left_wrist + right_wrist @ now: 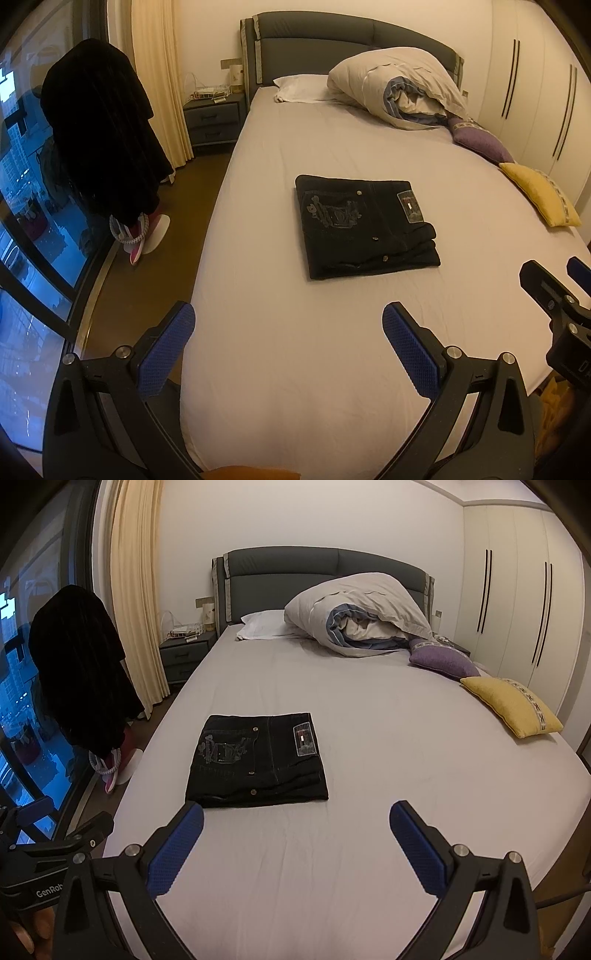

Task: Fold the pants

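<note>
Black folded pants [365, 225] on white bed [295, 369]

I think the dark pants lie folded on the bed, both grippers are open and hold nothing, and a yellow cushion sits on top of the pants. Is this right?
Not quite. The yellow cushion does not sit on the pants; it lies apart, near the bed's right edge, as the right wrist view shows. The rest holds: the pants lie folded, and the left gripper and right gripper are open and hold nothing.

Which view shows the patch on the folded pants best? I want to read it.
The left wrist view: the patch on the pants looks larger and lies nearer the picture's middle. The right wrist view shows the patch smaller. Its print is unreadable in both.
</note>
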